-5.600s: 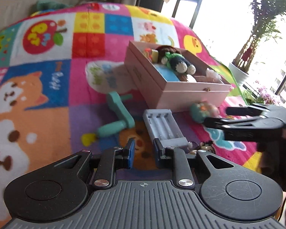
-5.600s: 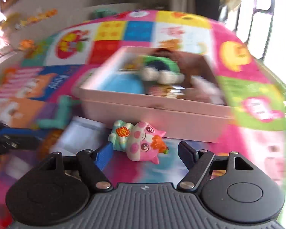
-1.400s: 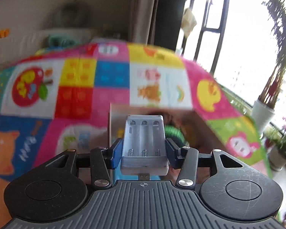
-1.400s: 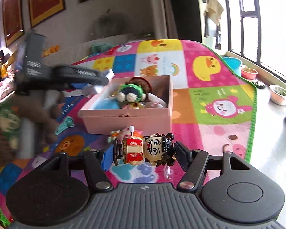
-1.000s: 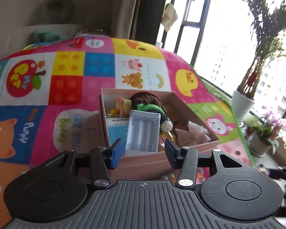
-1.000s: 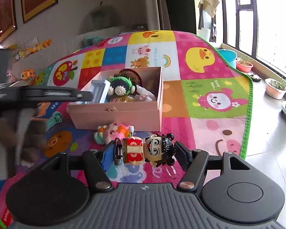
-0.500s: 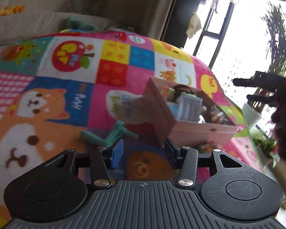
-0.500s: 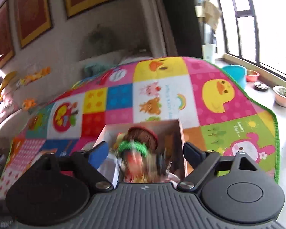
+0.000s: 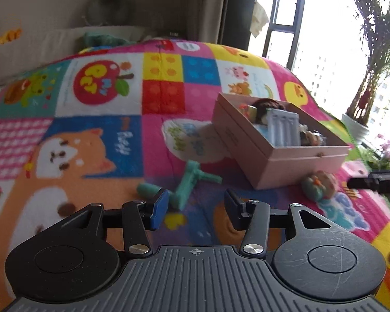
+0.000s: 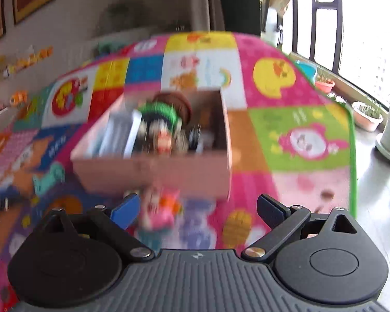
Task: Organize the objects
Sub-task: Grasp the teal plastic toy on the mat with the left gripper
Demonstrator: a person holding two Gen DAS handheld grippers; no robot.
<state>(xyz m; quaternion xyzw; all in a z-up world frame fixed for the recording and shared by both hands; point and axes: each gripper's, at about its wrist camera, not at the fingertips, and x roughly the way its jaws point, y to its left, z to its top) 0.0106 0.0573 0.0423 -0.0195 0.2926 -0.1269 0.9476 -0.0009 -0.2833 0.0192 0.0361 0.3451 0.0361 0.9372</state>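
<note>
1. Here the left hand-held gripper (image 9: 195,209) hangs over the play mat (image 9: 96,140), jaws partly apart and empty; the right hand-held gripper (image 10: 196,214) has just been opening and holds nothing.
2. Just beyond, the green toy (image 9: 187,187) and the pink cat figure (image 10: 160,212) lie loose on the mat. A careless close could likely knock either aside.
3. Further off, the pink box (image 9: 286,165) is full, so added toys may spill.
4. Both grippers point downward.

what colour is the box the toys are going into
Pale pink. The box shows most sharply in the left wrist view; the right wrist view is blurred.
</note>
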